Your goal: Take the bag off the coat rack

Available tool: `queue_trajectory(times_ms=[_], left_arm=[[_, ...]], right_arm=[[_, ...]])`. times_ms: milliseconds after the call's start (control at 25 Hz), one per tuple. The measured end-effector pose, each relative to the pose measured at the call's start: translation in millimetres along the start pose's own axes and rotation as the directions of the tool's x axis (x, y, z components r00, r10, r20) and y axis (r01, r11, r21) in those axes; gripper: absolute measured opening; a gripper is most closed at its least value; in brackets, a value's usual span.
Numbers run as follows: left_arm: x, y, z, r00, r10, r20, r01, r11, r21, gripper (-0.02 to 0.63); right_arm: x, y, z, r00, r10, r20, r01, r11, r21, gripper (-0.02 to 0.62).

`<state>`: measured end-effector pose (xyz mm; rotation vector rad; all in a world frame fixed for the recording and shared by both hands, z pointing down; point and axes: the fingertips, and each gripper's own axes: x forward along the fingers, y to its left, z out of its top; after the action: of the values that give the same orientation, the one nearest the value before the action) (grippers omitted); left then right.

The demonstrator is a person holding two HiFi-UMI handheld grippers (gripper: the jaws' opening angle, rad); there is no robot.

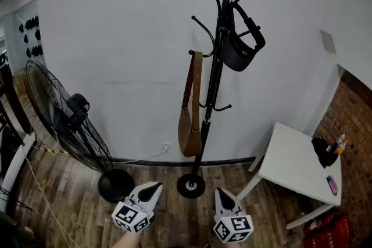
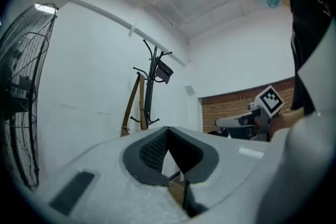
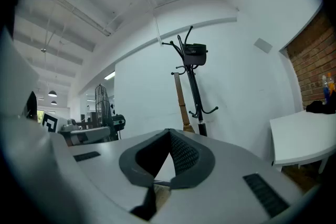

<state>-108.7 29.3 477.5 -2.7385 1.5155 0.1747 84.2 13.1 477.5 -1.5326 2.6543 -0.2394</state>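
A black coat rack (image 1: 216,75) stands against the white wall. A brown bag (image 1: 189,130) hangs from a left hook by its long strap (image 1: 194,81). A black visor cap (image 1: 241,46) hangs from a right hook. My left gripper (image 1: 152,187) and right gripper (image 1: 221,193) are low at the front, well short of the rack, both shut and holding nothing. In the left gripper view the rack (image 2: 151,86) and bag strap (image 2: 127,107) show far ahead beyond the gripper (image 2: 168,129). In the right gripper view the rack (image 3: 192,86) and strap (image 3: 181,99) rise beyond the gripper (image 3: 169,132).
A black standing fan (image 1: 70,125) is left of the rack, its round base (image 1: 116,184) on the wood floor. A white table (image 1: 299,165) at the right carries a dark cloth (image 1: 322,151) and a phone (image 1: 332,184). A brick wall (image 1: 351,119) is behind it. A red crate (image 1: 328,232) sits below.
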Motion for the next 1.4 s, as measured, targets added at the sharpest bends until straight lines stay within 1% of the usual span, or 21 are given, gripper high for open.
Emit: queue_trajectory(times_ms=[120,320,520,600,640,680,720,800,840,920,1200,1400], left_arm=[[-0.6,3.6,-1.2,1.0,-0.007,-0.005,0.007,1.0,0.013,0.003],[-4.1,8.0,-6.6,1.0,-0.004,-0.021,0.004,1.0,0.011,0.005],[-11.4,10.8,-6.3,1.0,-0.008,0.002,0.008,1.0,-0.001,0.006],[-13.7,13.6,-5.5,1.0,-0.003,0.001,0.003,1.0,0.004,0.008],[-13.7,14.5,-5.7,1.0,-0.006,-0.002,0.006,1.0,-0.001,0.053],[-13.3,15.2,-6.1,1.0,-0.01,-0.004,0.01,1.0,-0.012,0.151],[-13.0,16.0,-6.5,1.0,-0.013,-0.005,0.013,1.0,-0.024,0.2],[-13.0,16.6,-7.6,1.0,-0.013,-0.006,0.012,0.999,-0.038,0.205],[-12.4,16.6,-8.6,1.0,-0.011,-0.008,0.011,0.999,-0.04,0.219],[-8.8,17.0,-11.5,1.0,-0.011,-0.016,0.01,0.999,-0.042,0.249],[19.5,33.4,-13.5,0.999,0.021,-0.024,-0.022,0.999,-0.037,0.249],[49.2,47.5,-12.2,0.998,0.053,-0.023,-0.054,0.998,-0.016,0.249]], right_arm=[[3.8,4.1,-1.9,1.0,0.004,0.001,-0.004,1.0,0.007,-0.002],[6.1,8.8,-7.6,1.0,0.002,-0.009,-0.002,1.0,0.01,-0.002],[6.5,15.9,-12.7,1.0,0.009,-0.004,-0.008,0.999,0.043,0.002],[6.6,17.1,-14.8,1.0,-0.006,-0.007,0.007,0.999,0.034,0.002],[7.1,17.7,-15.9,1.0,-0.012,-0.012,0.013,1.0,0.023,0.026],[8.1,18.3,-17.3,1.0,-0.014,-0.018,0.014,1.0,0.015,0.058],[9.3,19.1,-18.3,1.0,-0.013,-0.021,0.013,1.0,0.008,0.081],[11.3,21.2,-18.6,1.0,-0.01,-0.021,0.01,1.0,-0.005,0.108],[12.3,21.7,-18.6,1.0,-0.008,-0.022,0.008,1.0,-0.012,0.125],[15.7,20.2,-18.7,1.0,-0.006,-0.029,0.005,1.0,-0.022,0.136],[47.4,3.3,-9.2,0.999,0.026,-0.035,-0.027,0.999,-0.022,0.138],[74.7,-16.9,-0.8,0.997,0.063,-0.034,-0.064,0.998,-0.014,0.138]])
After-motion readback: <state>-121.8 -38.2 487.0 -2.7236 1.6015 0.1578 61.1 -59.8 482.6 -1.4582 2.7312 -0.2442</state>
